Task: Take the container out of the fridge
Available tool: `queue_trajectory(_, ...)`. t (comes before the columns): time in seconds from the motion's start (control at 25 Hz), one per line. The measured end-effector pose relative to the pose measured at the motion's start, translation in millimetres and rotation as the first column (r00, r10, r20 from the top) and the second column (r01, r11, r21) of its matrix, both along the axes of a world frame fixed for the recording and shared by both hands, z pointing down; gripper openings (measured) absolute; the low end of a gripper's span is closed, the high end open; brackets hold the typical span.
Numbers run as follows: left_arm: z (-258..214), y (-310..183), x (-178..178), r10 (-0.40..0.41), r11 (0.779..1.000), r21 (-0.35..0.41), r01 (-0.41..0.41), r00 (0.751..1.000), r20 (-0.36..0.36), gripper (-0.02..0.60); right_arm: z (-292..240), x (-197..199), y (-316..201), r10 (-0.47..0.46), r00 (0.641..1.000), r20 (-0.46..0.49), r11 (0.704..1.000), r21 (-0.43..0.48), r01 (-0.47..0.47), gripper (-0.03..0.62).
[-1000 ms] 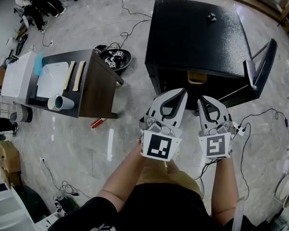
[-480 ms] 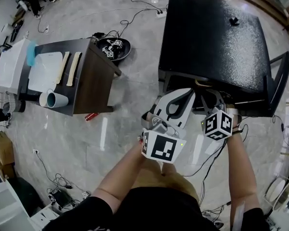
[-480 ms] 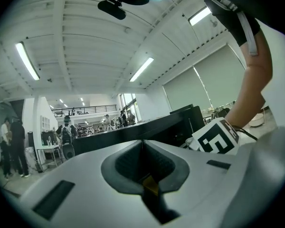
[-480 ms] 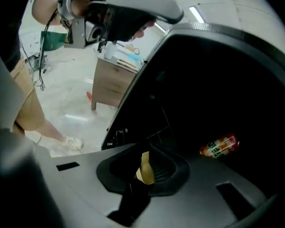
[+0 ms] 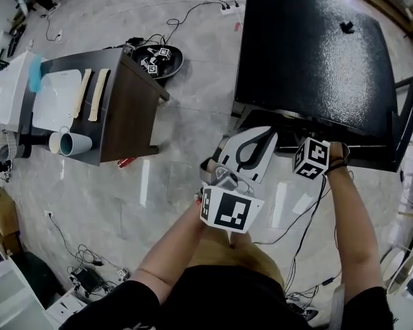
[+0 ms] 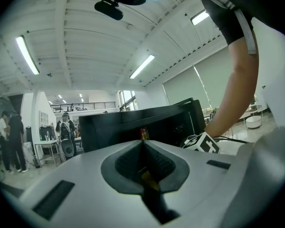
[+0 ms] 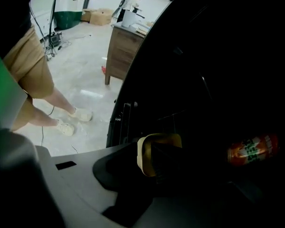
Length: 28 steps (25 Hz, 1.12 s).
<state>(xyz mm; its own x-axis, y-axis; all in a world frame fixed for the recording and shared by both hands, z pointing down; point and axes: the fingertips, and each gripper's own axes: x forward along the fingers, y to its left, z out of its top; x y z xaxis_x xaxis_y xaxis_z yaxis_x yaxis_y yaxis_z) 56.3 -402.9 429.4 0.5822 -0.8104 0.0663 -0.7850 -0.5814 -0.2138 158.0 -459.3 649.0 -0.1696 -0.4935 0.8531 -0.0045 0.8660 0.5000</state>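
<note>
Container (image 7: 157, 146) between right gripper (image 7: 156, 161) fingers (image 7: 116, 167)

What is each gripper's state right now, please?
Left gripper: closed, empty.
Right gripper: yellow container between its jaws; too dark to tell if gripped.

The fridge (image 5: 310, 53) runs off the head view's top edge and its top hides the tips of the right claw (image 7: 162, 151), whose right jaw, grip and the far side of the container (image 7: 146, 158) are lost in the dark interior, near a blurred orange can (image 7: 249, 150).
</note>
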Motion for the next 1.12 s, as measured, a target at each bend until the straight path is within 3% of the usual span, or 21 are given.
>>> queue_trajectory(0.56, 31, -5, -9, 0.010, 0.999, -0.047, -0.010, 1.000, -0.016, 0.025, 55, 10, -27, -0.012, 0.993, -0.114, 0.997, -0.082, 0.003, 0.101)
queue_trajectory(1.12, 48, -15, -15, 0.003, 0.997, -0.073, -0.005, 1.000, -0.019, 0.025, 93, 16, -32, 0.006, 0.992, -0.128, 0.985, -0.172, -0.028, 0.100)
